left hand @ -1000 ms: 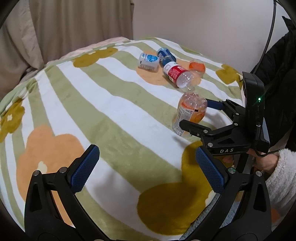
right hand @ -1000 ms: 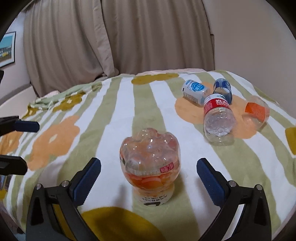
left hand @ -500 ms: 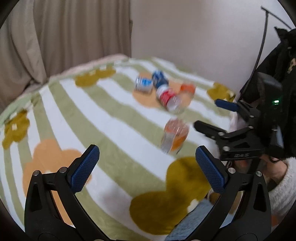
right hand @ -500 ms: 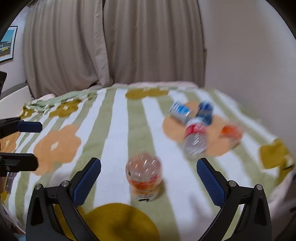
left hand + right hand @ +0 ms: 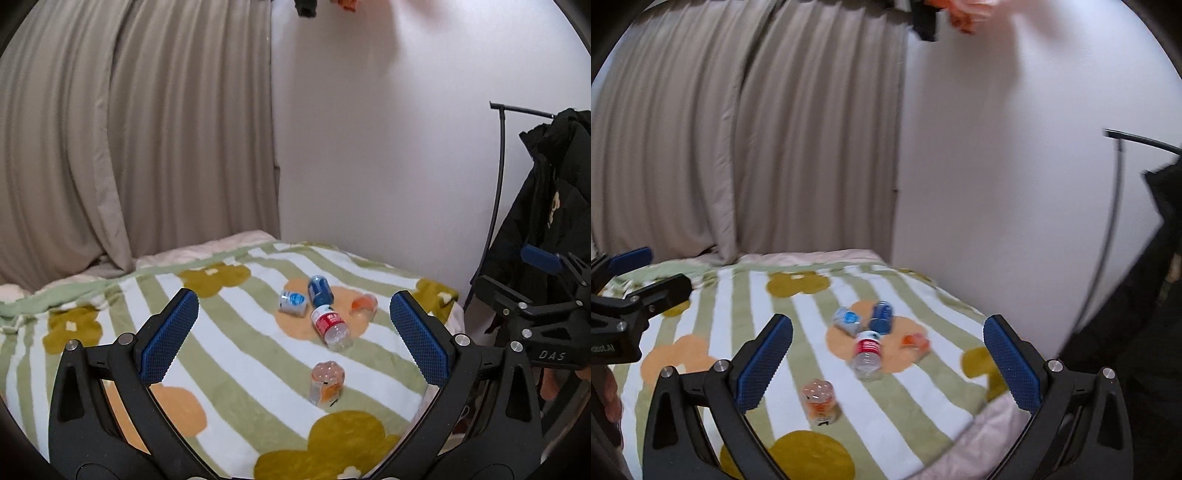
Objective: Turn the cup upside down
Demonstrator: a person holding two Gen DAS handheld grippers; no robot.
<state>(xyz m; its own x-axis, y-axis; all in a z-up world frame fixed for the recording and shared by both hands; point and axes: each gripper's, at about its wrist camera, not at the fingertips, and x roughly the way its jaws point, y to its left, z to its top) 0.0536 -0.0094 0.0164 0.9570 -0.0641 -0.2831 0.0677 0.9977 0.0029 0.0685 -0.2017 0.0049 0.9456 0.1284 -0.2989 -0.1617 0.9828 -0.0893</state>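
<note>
The cup (image 5: 327,384), a clear cut-off bottle with an orange label, stands bottom up on the striped blanket (image 5: 229,362); in the right wrist view this cup (image 5: 820,402) looks blurred. My left gripper (image 5: 294,332) is open, empty and held well back from it and above it. My right gripper (image 5: 888,360) is open and empty too, at a similar distance. In the left wrist view the right gripper (image 5: 524,275) shows at the far right. The left gripper (image 5: 650,271) shows at the left edge of the right wrist view.
Behind the cup lie a red-labelled bottle (image 5: 330,326), a blue can (image 5: 320,290), a white-and-blue can (image 5: 293,302) and an orange-tinted clear cup (image 5: 364,306). A grey curtain (image 5: 110,147) and a white wall stand behind the bed. A black jacket (image 5: 554,206) hangs at right.
Both grippers have drawn back and risen away from the cup, which stays bottom up on the blanket and now looks much smaller. Both remain open.
</note>
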